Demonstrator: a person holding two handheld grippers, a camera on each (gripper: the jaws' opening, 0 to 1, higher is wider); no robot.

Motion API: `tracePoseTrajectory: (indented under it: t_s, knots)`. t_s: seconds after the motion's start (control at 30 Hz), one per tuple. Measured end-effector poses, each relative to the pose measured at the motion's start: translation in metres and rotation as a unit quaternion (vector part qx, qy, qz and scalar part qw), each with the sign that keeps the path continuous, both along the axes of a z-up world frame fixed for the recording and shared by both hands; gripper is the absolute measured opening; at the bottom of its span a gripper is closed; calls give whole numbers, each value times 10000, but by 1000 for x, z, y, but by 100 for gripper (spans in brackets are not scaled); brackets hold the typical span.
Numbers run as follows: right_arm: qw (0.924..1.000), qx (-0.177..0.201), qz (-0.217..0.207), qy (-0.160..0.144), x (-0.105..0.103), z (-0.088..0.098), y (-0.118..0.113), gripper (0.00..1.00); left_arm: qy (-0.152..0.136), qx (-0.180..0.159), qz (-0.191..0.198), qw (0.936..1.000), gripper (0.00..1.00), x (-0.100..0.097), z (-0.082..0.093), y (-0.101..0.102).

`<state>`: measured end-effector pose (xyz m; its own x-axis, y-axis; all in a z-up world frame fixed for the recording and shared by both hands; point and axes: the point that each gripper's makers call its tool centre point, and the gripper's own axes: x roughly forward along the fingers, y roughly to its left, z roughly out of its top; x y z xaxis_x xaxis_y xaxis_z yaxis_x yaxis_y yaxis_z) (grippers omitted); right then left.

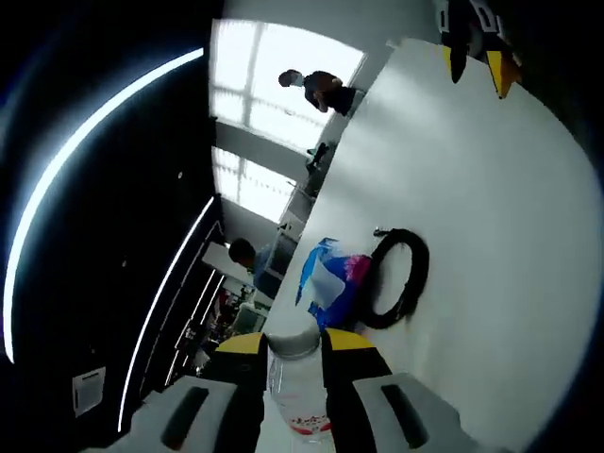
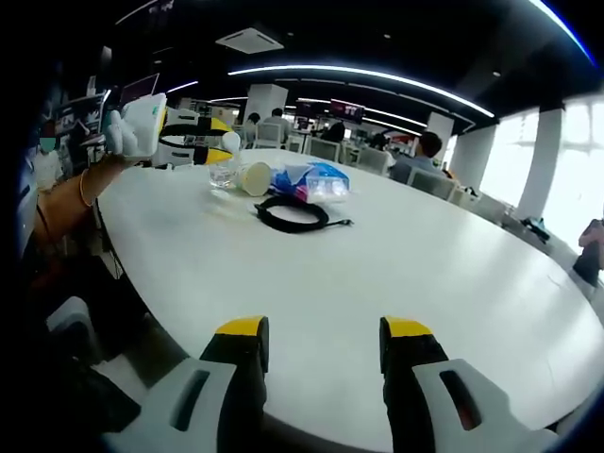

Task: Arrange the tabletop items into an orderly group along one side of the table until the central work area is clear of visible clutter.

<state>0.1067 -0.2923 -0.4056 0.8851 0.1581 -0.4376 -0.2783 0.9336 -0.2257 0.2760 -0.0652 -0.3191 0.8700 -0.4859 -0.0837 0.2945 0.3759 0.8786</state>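
In the left gripper view, the left gripper [image 1: 294, 363] has its yellow-tipped jaws closed against the sides of a clear plastic bottle with a white cap and a red-printed label [image 1: 300, 392], which stands between them at the edge of the large white oval desk [image 1: 472, 189]. Just beyond the bottle lies a blue, white and pink plastic packet [image 1: 332, 276], touching a coiled black cable [image 1: 396, 278] beside it. The right gripper [image 1: 479, 57] shows at the far side of the desk.

In the right gripper view, the right gripper [image 2: 323, 344] hovers over the near edge of the desk [image 2: 453, 283] with its jaws spread apart and nothing between them. Across the desk, the left gripper [image 2: 203, 142] is held in a gloved hand [image 2: 123, 132] around the bottle [image 2: 225, 170]. Next to the bottle lies a pale cup on its side [image 2: 255, 177], then the packet [image 2: 316, 181], with the cable [image 2: 294, 213] in front of them. All four things sit grouped near the far left edge.
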Motion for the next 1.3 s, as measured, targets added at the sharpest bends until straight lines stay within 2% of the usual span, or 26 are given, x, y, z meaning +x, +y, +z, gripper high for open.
tracePoseTrajectory:
  t_s: [0.1, 0.47, 0.6, 0.63, 0.67, 0.7, 0.8, 0.93, 1.03, 1.07, 1.1, 1.13, 1.2, 1.23, 1.3]
  knots:
    - [10000, -1, 16, 5, 0, 0, 1, 45, 185, -412, 133, 9989, 20, 8, 12, 13]
    - [10000, -22, 93, -18, 3, 1, 5, 45, 530, -1139, 324, 9915, 21, 23, 28, 35]
    - [10000, -24, 93, -7, 3, 0, 5, 45, 768, -1586, 505, 9831, 21, 30, 33, 47]
    - [10000, -26, 93, 2, 3, -1, 4, 45, 873, -1793, 557, 9783, 21, 33, 34, 51]
    - [10000, -28, 93, 7, 3, -1, 4, 45, 888, -1829, 568, 9775, 21, 34, 35, 52]
    - [10000, -31, 92, 12, 3, -1, 4, 45, 959, -2027, 666, 9723, 21, 38, 37, 59]
    - [10000, -8, 79, -17, 4, 1, 3, 45, 1114, -2345, 855, 9619, 21, 45, 40, 70]
    - [10000, -7, 92, -33, 5, 2, 4, 45, 1372, -2854, 1206, 9408, 21, 57, 43, 86]
    - [9999, -26, 140, -23, 6, 1, 6, 45, 1463, -3089, 1294, 9308, 21, 63, 44, 96]
    - [9998, -35, 173, -12, 6, 1, 8, 45, 1540, -3305, 1338, 9215, 21, 64, 43, 99]
    - [9998, -40, 183, -12, 6, 1, 8, 45, 1544, -3448, 1411, 9151, 21, 65, 43, 103]
    - [9998, -48, 197, -12, 6, 1, 9, 45, 1507, -3557, 1524, 9097, 21, 66, 43, 109]
    - [9997, -57, 221, -18, 6, 1, 9, 45, 1486, -3663, 1644, 9037, 21, 67, 43, 115]
    - [9997, -54, 224, -18, 6, 1, 9, 45, 1518, -3826, 1693, 8955, 21, 68, 42, 117]
    - [9997, -53, 227, -18, 6, 1, 9, 45, 1509, -3861, 1695, 8941, 21, 69, 42, 119]
